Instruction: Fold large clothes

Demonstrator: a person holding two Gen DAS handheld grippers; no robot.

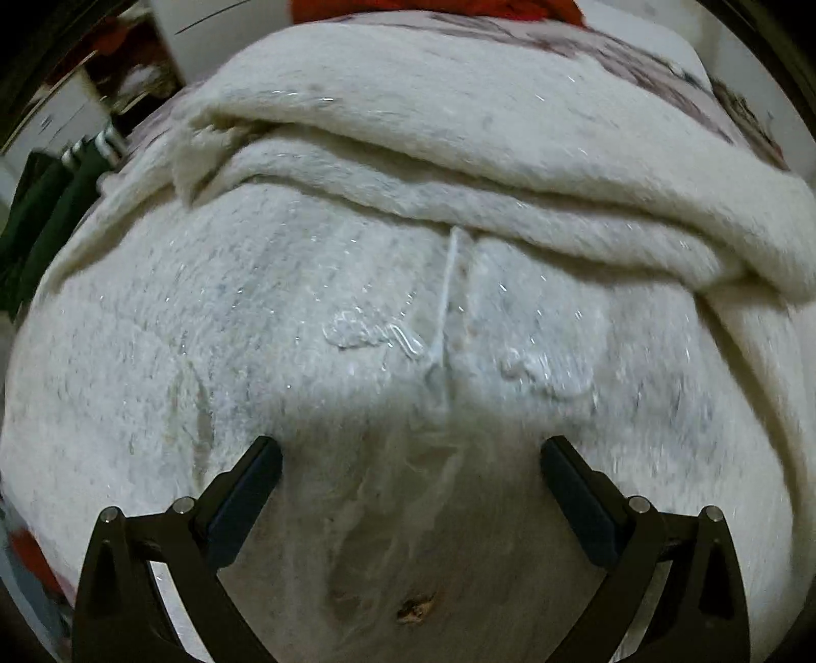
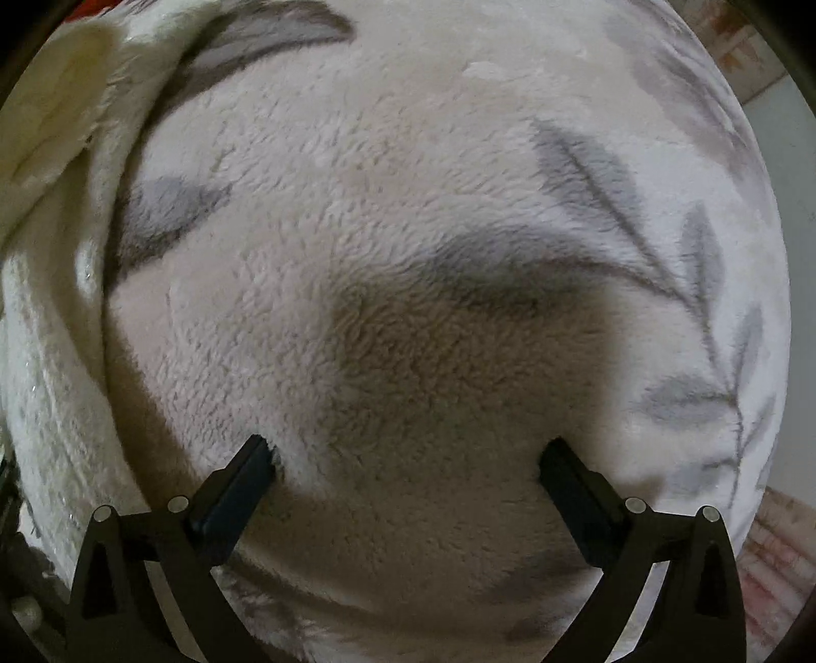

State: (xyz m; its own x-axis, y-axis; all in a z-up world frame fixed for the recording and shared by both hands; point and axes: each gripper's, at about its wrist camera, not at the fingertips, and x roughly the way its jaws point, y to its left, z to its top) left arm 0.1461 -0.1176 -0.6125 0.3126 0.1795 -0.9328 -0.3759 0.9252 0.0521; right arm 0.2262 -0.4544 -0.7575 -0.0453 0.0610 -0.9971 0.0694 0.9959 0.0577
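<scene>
A large fuzzy white sweater (image 1: 357, 285) with glittery threads lies spread on a bed, a thick fold (image 1: 459, 204) of it rolled across the far side. My left gripper (image 1: 410, 449) hangs open just above the sweater's front, its black fingers (image 1: 255, 474) wide apart with only fabric below them. In the right wrist view my right gripper (image 2: 408, 451) is open and points down at the fleece blanket (image 2: 408, 229), fingertips close to or touching the pile. The sweater's edge (image 2: 51, 306) runs along the left of that view.
The blanket is pale fleece with a grey leaf print (image 2: 602, 188) and covers the bed. Red cloth (image 1: 433, 10) lies at the far end. Dark green garments (image 1: 51, 214) hang off the bed's left side. Floor (image 2: 780, 551) shows at the right edge.
</scene>
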